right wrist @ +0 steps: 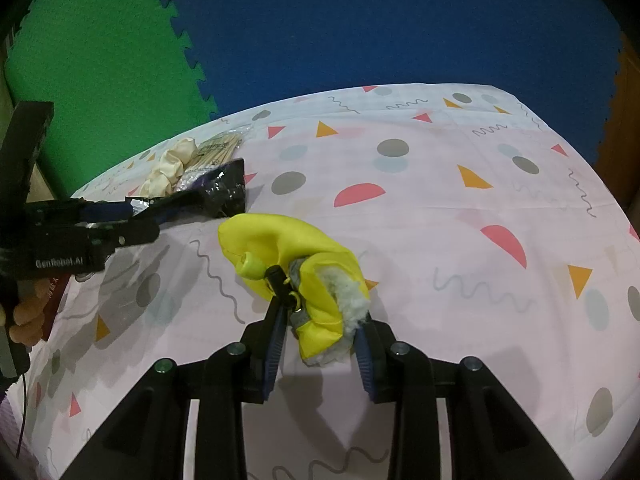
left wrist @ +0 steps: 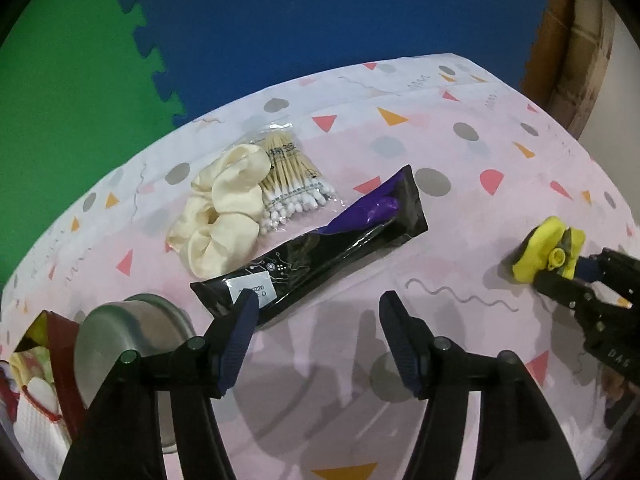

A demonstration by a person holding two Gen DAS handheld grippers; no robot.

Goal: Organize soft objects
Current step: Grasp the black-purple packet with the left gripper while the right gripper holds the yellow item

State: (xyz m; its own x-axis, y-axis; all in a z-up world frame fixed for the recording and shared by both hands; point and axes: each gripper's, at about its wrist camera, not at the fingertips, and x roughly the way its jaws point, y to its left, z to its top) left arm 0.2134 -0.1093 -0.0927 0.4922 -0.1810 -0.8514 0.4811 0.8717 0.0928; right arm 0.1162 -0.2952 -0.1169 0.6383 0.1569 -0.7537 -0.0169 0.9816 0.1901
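A person's right gripper (right wrist: 322,344) closes in on a yellow padded item with a fleecy lining (right wrist: 304,276) lying on the patterned worktop (right wrist: 460,216), its fingers (right wrist: 274,344) set on either side of the near end, the left pad against the fabric and the right one at the fleece edge; the bundle looks pinched between them, though how firmly cannot be told. The left gripper (left wrist: 316,340) hangs with fingers spread and holding nothing, just in front of a long black packet (left wrist: 320,252) that lies diagonally near the worktop's middle. Behind the packet sit a cream scrunchie (left wrist: 218,216) and a bag of cotton swabs (left wrist: 292,184), touching each other. A metal tin (left wrist: 132,336) and a red container (left wrist: 60,360) with cloth in it stand at the left edge. To do this step well, the right fingers should probably bite deep into the padded body rather than the loose fleece rim or the small toggle (right wrist: 250,262), since soft stuffing will likely squash and slip from a shallow hold. Lifting straight up before travelling would keep the trailing yellow end from dragging the cloth. The red container appears the likely destination, though that is a judgement
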